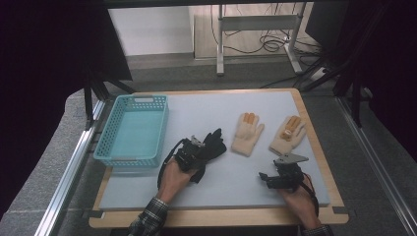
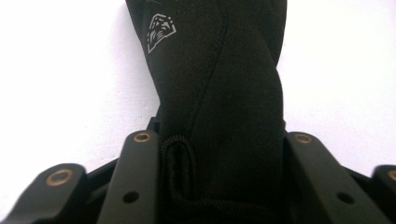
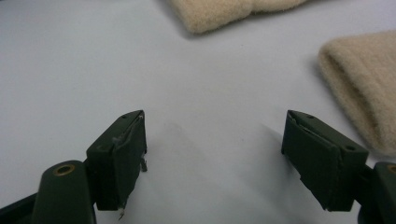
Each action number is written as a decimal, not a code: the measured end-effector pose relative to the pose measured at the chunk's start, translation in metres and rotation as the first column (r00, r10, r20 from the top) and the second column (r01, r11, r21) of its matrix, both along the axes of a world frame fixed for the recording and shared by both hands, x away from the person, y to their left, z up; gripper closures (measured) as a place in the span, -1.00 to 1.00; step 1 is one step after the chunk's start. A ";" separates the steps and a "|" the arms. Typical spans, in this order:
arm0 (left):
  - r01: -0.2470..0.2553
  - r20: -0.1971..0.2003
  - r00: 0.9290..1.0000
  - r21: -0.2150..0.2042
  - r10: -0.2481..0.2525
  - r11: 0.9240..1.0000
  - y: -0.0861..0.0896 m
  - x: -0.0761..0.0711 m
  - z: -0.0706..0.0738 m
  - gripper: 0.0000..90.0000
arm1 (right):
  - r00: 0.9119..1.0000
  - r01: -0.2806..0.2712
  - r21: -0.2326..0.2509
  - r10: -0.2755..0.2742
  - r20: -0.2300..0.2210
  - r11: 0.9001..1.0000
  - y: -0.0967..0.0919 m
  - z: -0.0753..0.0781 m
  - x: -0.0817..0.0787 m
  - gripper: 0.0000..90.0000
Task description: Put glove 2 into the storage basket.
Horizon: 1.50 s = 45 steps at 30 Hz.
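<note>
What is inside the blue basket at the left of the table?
The blue basket shows only its own bare turquoise floor, with no object lying on it. The strip of floor just behind its near wall is hidden by that wall.

Black fingers (image 3: 119,158), plaid sleeve (image 1: 150,219)

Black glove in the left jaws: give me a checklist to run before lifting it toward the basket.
1. Left gripper shut on the black glove: ok.
2. Whole glove thickness caught, not one layer: cannot tell.
3. Blue basket beside the glove, open side up: ok.
4. Right gripper open, apart from the glove: ok.
5. Cream gloves lie off the path to the basket: ok.
</note>
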State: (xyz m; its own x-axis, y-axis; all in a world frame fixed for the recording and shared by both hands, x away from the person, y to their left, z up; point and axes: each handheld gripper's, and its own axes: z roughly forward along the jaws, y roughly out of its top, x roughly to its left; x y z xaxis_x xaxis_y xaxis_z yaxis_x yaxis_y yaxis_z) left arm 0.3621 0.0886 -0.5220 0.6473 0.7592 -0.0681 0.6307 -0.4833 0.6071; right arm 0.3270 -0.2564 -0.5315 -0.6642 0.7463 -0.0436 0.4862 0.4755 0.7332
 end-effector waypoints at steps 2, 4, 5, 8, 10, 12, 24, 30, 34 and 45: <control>-0.005 0.007 1.000 0.002 0.005 1.000 0.000 0.001 0.003 0.44 | 1.000 0.000 0.000 0.000 0.000 1.000 0.000 0.000 0.000 -0.52; -0.013 0.009 1.000 -0.002 0.013 1.000 0.001 0.002 0.008 0.44 | 1.000 0.000 0.000 0.000 0.000 1.000 0.000 0.000 0.000 -0.52; -0.018 0.009 1.000 -0.009 0.018 1.000 0.002 0.003 0.011 0.44 | 1.000 0.000 0.000 0.000 0.000 1.000 0.000 0.000 0.000 -0.52; -0.034 0.013 0.999 -0.020 0.035 0.999 0.005 0.006 0.021 0.44 | 1.000 0.000 0.000 0.000 0.000 1.000 0.000 0.000 0.000 -0.52; -0.045 0.016 0.999 -0.019 0.046 0.999 0.007 0.008 0.028 0.44 | 1.000 0.000 0.000 0.000 0.000 1.000 0.000 0.000 0.000 -0.52; -0.058 0.021 0.998 -0.017 0.058 0.998 0.010 0.011 0.035 0.44 | 1.000 0.000 0.000 0.000 0.001 1.000 0.000 0.000 0.000 -0.52; -0.138 0.066 0.988 0.007 0.137 0.990 0.038 0.024 0.075 0.43 | 1.000 -0.001 0.000 0.001 0.002 1.000 0.000 0.000 0.000 -0.52; -0.215 0.089 0.973 0.011 0.213 0.977 0.066 0.032 0.094 0.43 | 1.000 -0.001 0.000 0.001 0.002 1.000 0.000 0.000 0.000 -0.52; -0.273 0.100 0.958 0.021 0.269 0.962 0.087 0.037 0.102 0.43 | 1.000 -0.001 0.000 0.001 0.002 1.000 0.000 0.000 0.000 -0.52; -0.415 0.088 0.908 0.067 0.409 0.907 0.157 0.047 0.103 0.43 | 1.000 -0.001 0.000 0.001 0.002 1.000 0.000 0.000 0.000 -0.52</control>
